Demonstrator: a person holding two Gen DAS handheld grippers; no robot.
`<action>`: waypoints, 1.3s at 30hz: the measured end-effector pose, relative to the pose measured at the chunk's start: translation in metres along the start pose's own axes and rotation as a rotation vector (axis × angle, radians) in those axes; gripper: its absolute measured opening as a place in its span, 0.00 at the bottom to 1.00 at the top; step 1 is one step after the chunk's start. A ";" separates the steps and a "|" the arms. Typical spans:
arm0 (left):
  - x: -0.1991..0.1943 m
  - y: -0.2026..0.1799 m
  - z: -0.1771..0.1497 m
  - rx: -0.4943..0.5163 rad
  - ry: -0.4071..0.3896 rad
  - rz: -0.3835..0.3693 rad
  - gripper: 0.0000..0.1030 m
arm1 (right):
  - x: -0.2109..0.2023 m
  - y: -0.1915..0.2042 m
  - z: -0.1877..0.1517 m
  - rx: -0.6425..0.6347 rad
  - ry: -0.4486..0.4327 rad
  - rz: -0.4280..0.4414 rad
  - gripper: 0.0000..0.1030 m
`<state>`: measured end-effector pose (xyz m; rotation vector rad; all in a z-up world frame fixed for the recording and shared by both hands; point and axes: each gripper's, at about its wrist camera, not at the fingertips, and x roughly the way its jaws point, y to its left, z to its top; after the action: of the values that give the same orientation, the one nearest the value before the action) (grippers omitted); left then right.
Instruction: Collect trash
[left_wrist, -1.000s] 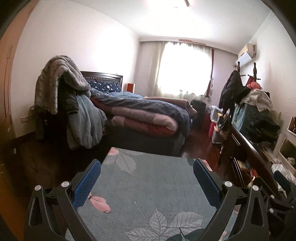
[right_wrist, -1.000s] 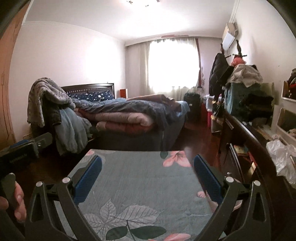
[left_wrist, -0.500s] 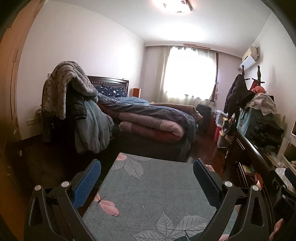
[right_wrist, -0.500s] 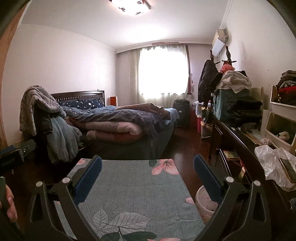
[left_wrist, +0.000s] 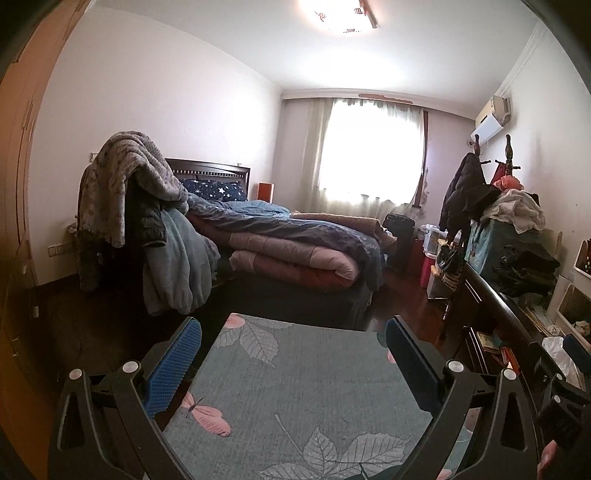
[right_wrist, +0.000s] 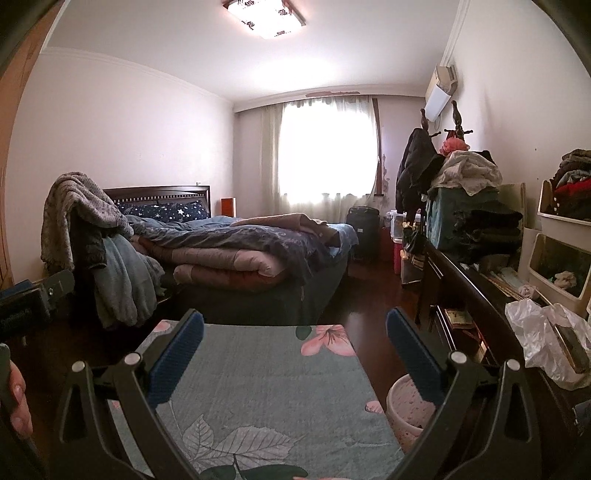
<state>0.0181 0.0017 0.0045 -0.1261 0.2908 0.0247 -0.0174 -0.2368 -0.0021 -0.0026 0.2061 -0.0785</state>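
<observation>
A: Below both tools lies the floral rug (right_wrist: 266, 387), and nothing sits between the pads: the left tool (left_wrist: 291, 354) and the right tool (right_wrist: 295, 347) each hang spread wide and empty.

B: Where's the trash?

A: A crumpled plastic bag (right_wrist: 543, 339) rests on the dark worktop (right_wrist: 476, 295), off to the right tool's right. A pink speckled bin (right_wrist: 406, 410) stands just beside its right finger, low down.

B: Risks?

A: Swinging right could clip the bin and tip it. The bag looks flimsy; a shallow pinch might slip or drag whatever lies on it.
</observation>
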 end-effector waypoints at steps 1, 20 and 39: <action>0.000 0.000 0.000 0.001 0.000 -0.002 0.96 | 0.000 0.000 0.000 0.000 0.000 -0.001 0.97; -0.002 -0.002 0.000 0.003 -0.001 -0.001 0.96 | 0.000 -0.002 0.002 0.001 0.002 -0.007 0.97; 0.000 -0.003 0.001 0.004 0.007 -0.006 0.96 | 0.004 -0.005 -0.008 -0.012 0.022 0.000 0.97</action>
<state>0.0182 -0.0009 0.0053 -0.1226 0.2974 0.0176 -0.0152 -0.2422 -0.0110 -0.0139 0.2291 -0.0774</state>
